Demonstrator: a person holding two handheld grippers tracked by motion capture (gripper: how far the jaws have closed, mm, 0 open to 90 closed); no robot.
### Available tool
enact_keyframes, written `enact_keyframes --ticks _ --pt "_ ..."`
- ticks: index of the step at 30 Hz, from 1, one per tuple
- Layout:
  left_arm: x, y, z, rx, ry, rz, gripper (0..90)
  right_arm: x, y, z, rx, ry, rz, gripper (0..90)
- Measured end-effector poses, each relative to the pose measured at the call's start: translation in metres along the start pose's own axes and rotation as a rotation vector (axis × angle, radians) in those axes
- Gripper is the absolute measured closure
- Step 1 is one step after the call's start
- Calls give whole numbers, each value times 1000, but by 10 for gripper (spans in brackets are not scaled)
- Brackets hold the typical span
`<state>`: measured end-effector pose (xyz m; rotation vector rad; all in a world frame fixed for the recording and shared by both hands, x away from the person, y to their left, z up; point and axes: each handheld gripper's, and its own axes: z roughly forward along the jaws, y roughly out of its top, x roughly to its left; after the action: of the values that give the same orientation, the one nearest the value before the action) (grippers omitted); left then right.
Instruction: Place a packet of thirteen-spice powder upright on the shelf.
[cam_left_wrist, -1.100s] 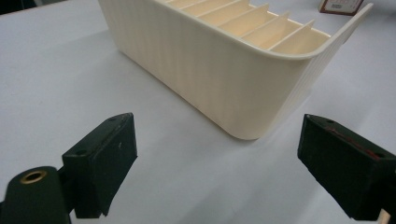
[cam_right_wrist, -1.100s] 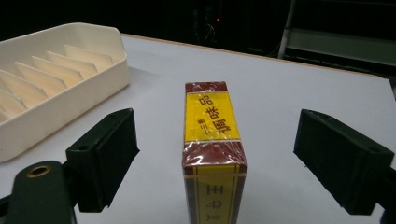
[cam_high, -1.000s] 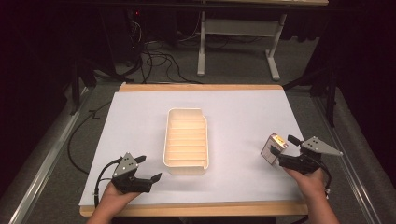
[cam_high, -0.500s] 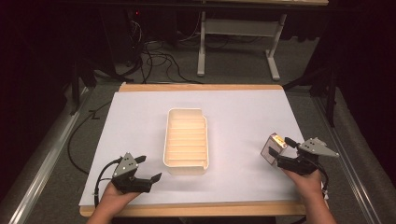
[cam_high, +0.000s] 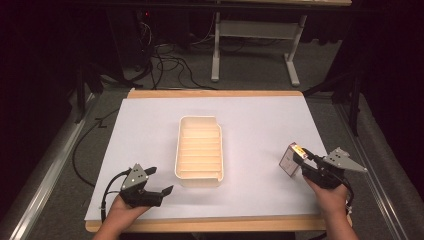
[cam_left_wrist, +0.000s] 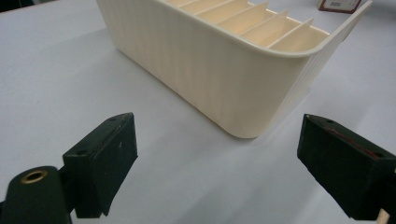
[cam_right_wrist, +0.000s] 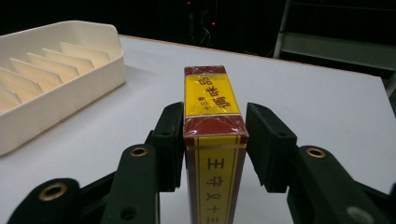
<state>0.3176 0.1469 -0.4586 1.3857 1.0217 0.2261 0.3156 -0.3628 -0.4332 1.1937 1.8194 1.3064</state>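
Note:
A cream tray (cam_high: 198, 150) with several cross slots stands in the middle of the white sheet. My right gripper (cam_high: 301, 161) is to its right, near the sheet's right edge, shut on a narrow yellow and dark red box (cam_high: 290, 159) that it holds upright. In the right gripper view the box (cam_right_wrist: 212, 116) sits between the black jaws of the right gripper (cam_right_wrist: 212, 122), with the tray (cam_right_wrist: 56, 100) off to the left. My left gripper (cam_high: 160, 180) is open and holds nothing, just off the tray's near left corner. In the left gripper view the left gripper (cam_left_wrist: 217, 154) faces the tray's rounded corner (cam_left_wrist: 243, 79).
White sheet (cam_high: 260, 120) covers a wooden table whose edge shows at the front and back. Cables lie on the floor behind and to the left (cam_high: 165, 60). A grey metal stand (cam_high: 255, 45) is beyond the far edge.
Hardly anything: the right gripper with the box has shifted very slightly toward the near edge. The left gripper has stayed in place.

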Motion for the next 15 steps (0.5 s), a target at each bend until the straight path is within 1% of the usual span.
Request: enact_keyframes --ticks 4,5,6,11,15 --pt "0 0 0 0 0 -1 128 -1 0 0 6 13 9 640" --pt "0 0 0 1 0 1 128 -2 0 1 16 28 18 653" --pt "0 0 0 2 0 2 128 -2 0 2 17 33 18 659" --pt "0 0 0 2 0 1 128 -1 1 2 21 28 7 671" --pt "0 0 0 3 1 2 128 -2 2 2 29 25 14 673"
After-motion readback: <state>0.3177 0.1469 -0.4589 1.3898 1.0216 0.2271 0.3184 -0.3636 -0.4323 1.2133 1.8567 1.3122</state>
